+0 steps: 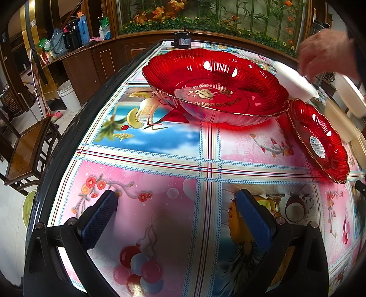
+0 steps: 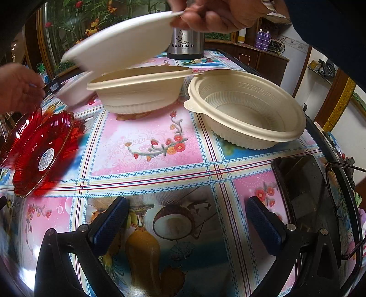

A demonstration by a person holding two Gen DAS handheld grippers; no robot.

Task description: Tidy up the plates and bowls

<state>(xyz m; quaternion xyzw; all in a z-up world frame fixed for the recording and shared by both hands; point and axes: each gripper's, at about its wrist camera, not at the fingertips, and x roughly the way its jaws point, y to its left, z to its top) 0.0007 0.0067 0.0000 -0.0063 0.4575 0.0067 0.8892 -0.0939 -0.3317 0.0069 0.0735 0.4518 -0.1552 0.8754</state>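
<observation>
A large red plastic plate point(image 1: 215, 84) with gold lettering sits at the far middle of the table. A smaller red plate point(image 1: 320, 139) stands to its right; it also shows in the right wrist view point(image 2: 39, 153). Two cream bowls point(image 2: 139, 89) point(image 2: 249, 107) rest on the table ahead of my right gripper. A bare hand point(image 2: 217, 13) holds a white bowl point(image 2: 119, 45) in the air above the left cream bowl. Another hand point(image 2: 18, 89) reaches near the small red plate. My left gripper point(image 1: 176, 217) and right gripper point(image 2: 187, 224) are open and empty, low over the tablecloth.
A steel flask point(image 2: 185, 43) stands behind the bowls. A black phone point(image 2: 306, 194) and glasses point(image 2: 343, 205) lie at the table's right edge. A small black device point(image 1: 181, 41) sits at the far edge. A wooden chair point(image 1: 27, 150) stands left of the table.
</observation>
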